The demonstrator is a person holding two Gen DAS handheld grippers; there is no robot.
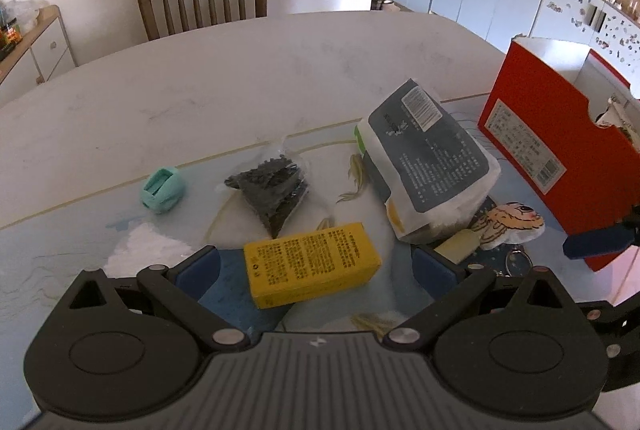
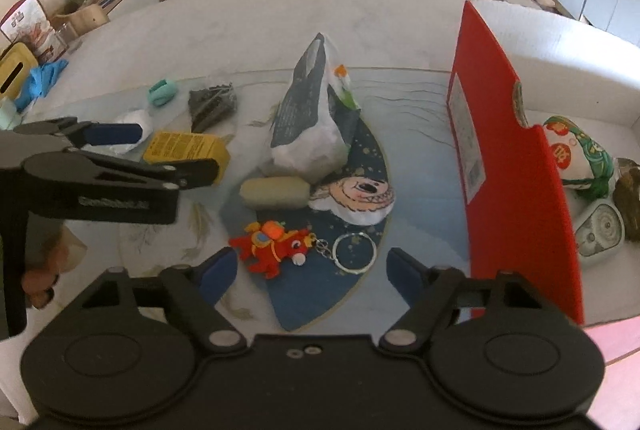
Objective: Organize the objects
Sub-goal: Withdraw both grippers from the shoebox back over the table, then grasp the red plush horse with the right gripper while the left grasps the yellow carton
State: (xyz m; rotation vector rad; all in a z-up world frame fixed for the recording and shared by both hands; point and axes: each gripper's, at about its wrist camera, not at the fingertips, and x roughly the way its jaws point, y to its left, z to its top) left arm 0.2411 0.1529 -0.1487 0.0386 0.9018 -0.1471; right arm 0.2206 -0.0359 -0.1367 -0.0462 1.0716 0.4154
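Two open tools [image 1: 316, 270] [image 2: 310, 270] over clutter

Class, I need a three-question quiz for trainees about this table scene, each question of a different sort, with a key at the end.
1. True or false: the yellow box lies between the open fingers of the left gripper.
2. Which thing lies nearest the right gripper? A) the mint-green clip B) the red dragon keychain C) the bag of dark bits
3. Fill in: the tall open box standing at the right of the table is coloured ____ on the outside.

Key: 1 true; 2 B; 3 red.
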